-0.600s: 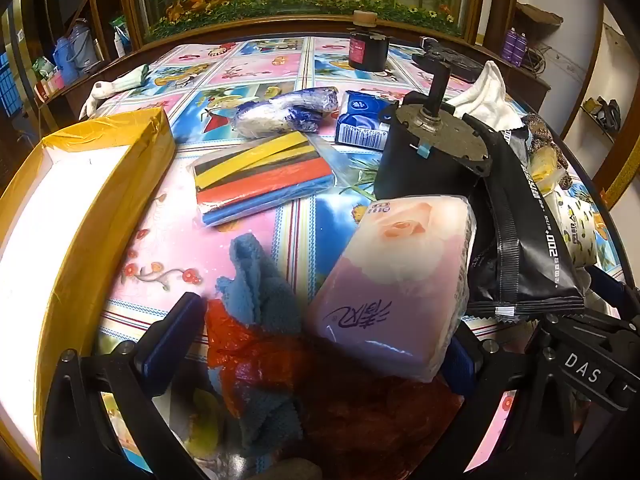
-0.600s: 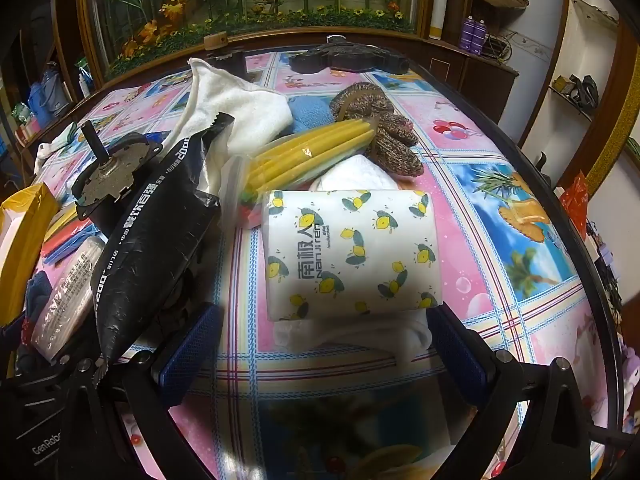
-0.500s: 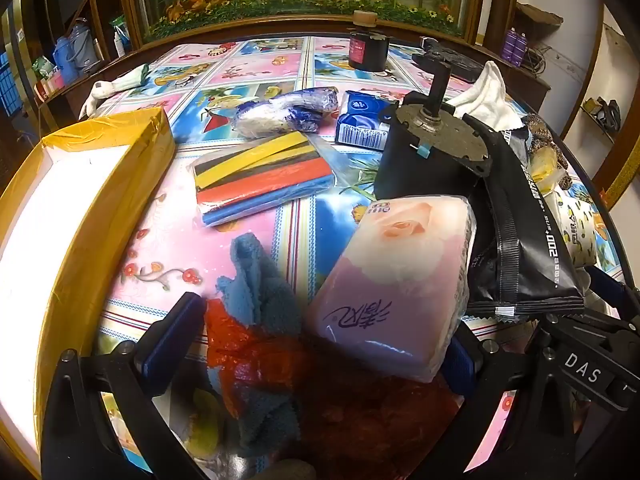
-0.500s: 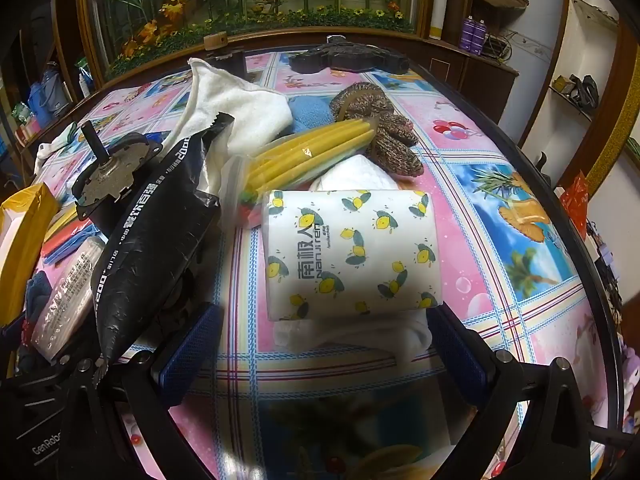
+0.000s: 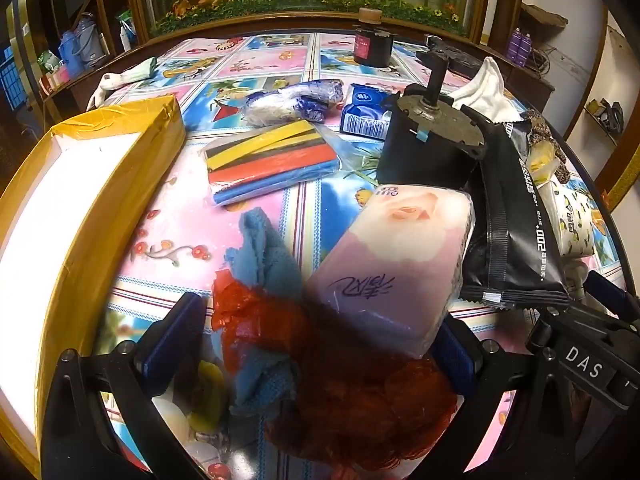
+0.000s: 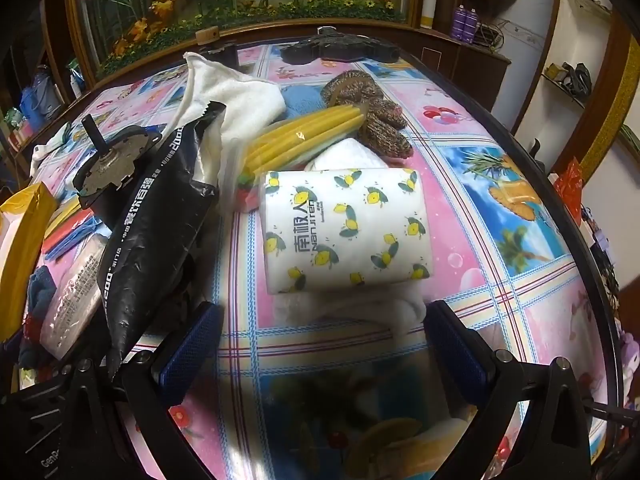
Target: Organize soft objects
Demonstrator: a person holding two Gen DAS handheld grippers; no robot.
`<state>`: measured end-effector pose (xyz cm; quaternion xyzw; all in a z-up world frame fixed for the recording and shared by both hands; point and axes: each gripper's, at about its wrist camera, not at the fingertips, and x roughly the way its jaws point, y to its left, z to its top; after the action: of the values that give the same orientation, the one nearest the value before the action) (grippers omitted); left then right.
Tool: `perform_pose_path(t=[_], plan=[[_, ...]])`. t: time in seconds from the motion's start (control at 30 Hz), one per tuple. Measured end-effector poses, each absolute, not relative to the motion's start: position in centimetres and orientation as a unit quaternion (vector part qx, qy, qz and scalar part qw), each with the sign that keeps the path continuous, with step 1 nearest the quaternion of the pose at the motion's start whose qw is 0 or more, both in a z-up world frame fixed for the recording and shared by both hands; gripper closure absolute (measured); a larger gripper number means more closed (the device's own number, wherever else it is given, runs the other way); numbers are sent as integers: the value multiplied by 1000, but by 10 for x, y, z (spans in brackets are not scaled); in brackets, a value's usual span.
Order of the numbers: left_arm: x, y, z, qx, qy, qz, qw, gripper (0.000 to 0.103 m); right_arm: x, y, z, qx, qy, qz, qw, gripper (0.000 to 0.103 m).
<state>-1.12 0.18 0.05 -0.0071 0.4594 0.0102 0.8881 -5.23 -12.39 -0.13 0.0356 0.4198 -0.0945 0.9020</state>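
Observation:
My left gripper (image 5: 316,340) stands open, low over a pile: a pink tissue pack (image 5: 394,264), a blue cloth (image 5: 268,256) and a crumpled red plastic bag (image 5: 360,396) lie between its blue pads, none gripped. The tissue pack's near end sits close by the right pad. My right gripper (image 6: 320,348) is open too, just short of a white tissue pack with lemon print (image 6: 344,232) that rests on a white cloth (image 6: 348,304). Behind it lie a yellow foam bundle (image 6: 304,140), a white towel (image 6: 236,92) and brown knit gloves (image 6: 368,112).
A yellow-edged box (image 5: 72,216) with a white inside stands at the left. A black motor (image 5: 430,144), a black foil pouch (image 5: 516,220), a striped foam bundle (image 5: 272,160), a blue wipes pack (image 5: 366,114) and a dark jar (image 5: 372,46) crowd the patterned tablecloth (image 6: 492,208).

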Motion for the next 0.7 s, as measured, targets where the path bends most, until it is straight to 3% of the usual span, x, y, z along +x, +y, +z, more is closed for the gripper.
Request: perform_pose_path(t=[0.7], plan=[[-14, 5, 1, -1, 466, 7, 885, 0, -72, -120, 4, 72, 416, -151, 894, 1]])
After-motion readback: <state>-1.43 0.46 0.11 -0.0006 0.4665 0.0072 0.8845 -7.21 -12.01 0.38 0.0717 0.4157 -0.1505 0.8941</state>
